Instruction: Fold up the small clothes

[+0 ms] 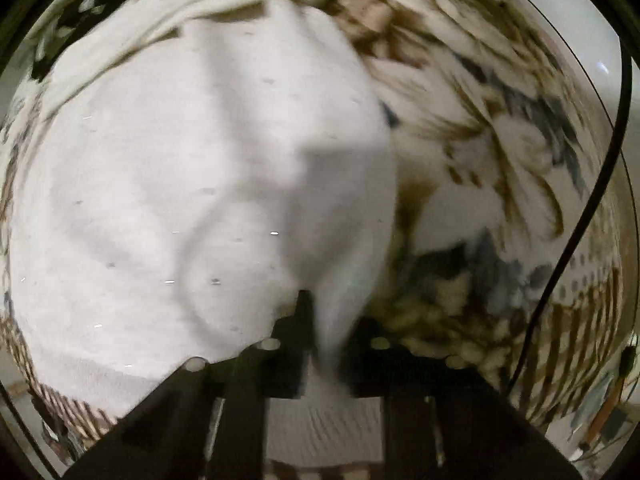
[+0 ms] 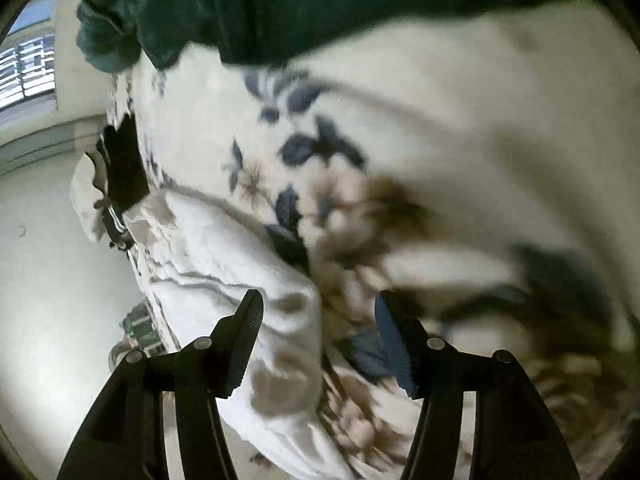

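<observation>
A pale grey-white garment point(image 1: 192, 184) lies spread on a floral bedspread point(image 1: 500, 152) and fills most of the left wrist view. My left gripper point(image 1: 330, 316) points straight down and is shut on a pinched-up fold at the garment's near edge. In the right wrist view, a white cloth with beige spots point(image 2: 240, 248) lies crumpled on the same bedspread point(image 2: 460, 120). My right gripper point(image 2: 318, 312) is open over it, with the cloth's edge between the fingers. The left finger is at the cloth and the right finger stands clear of it.
A dark green garment point(image 2: 280, 12) is heaped at the far side of the bed. A black item point(image 2: 124, 168) and a white frilled piece point(image 2: 86, 192) sit at the bed's left edge. A black cable point(image 1: 592, 184) runs along the right. A window point(image 2: 28, 68) is far left.
</observation>
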`<state>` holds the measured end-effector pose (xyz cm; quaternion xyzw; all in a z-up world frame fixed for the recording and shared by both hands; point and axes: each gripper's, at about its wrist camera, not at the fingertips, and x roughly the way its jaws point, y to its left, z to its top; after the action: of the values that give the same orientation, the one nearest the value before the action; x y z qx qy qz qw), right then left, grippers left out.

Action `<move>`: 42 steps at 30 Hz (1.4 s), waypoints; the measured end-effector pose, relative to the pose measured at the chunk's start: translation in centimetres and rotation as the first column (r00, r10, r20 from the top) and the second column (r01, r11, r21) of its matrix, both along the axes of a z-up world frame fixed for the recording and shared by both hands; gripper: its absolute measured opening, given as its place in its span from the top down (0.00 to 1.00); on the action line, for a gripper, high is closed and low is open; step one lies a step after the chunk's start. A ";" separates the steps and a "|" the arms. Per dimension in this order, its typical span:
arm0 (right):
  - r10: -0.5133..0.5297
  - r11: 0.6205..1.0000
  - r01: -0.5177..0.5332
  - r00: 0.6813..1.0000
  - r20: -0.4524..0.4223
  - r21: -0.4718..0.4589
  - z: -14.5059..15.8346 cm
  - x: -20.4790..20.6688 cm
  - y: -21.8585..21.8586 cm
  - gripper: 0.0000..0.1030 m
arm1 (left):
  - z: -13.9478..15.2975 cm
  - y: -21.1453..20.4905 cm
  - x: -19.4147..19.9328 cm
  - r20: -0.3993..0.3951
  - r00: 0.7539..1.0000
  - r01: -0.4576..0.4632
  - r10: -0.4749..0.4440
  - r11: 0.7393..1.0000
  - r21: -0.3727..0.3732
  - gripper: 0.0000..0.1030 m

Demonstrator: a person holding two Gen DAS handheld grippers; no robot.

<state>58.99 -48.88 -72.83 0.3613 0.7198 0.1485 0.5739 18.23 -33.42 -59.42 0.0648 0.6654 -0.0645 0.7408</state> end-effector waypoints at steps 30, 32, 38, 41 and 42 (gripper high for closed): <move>0.408 0.899 -0.340 0.879 0.245 -0.277 16.7 6.9 43.1 0.96 | 6.0 34.6 -2.9 -0.003 0.770 -0.603 0.638 0.727 -0.327 0.95; 0.452 0.871 -0.368 0.861 0.234 -0.326 15.5 7.0 47.1 0.96 | 4.9 36.3 -2.9 -0.035 0.760 -0.620 0.649 0.708 -0.339 0.95; 0.538 0.792 -0.416 0.822 0.188 -0.446 12.4 6.9 55.1 0.96 | 2.7 40.1 -2.8 -0.082 0.753 -0.634 0.652 0.688 -0.353 0.96; 0.540 0.778 -0.408 0.824 0.174 -0.478 10.9 7.1 56.7 0.96 | 1.7 42.0 -2.9 -0.116 0.731 -0.661 0.672 0.657 -0.362 0.98; 0.544 0.771 -0.409 0.821 0.173 -0.488 10.6 7.2 57.0 0.96 | 1.6 42.5 -3.0 -0.121 0.723 -0.669 0.681 0.645 -0.369 0.98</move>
<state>66.20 8.15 -62.27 0.0015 0.7052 0.1824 0.6852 15.18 9.08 -57.81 -0.3343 0.6043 0.0867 0.7180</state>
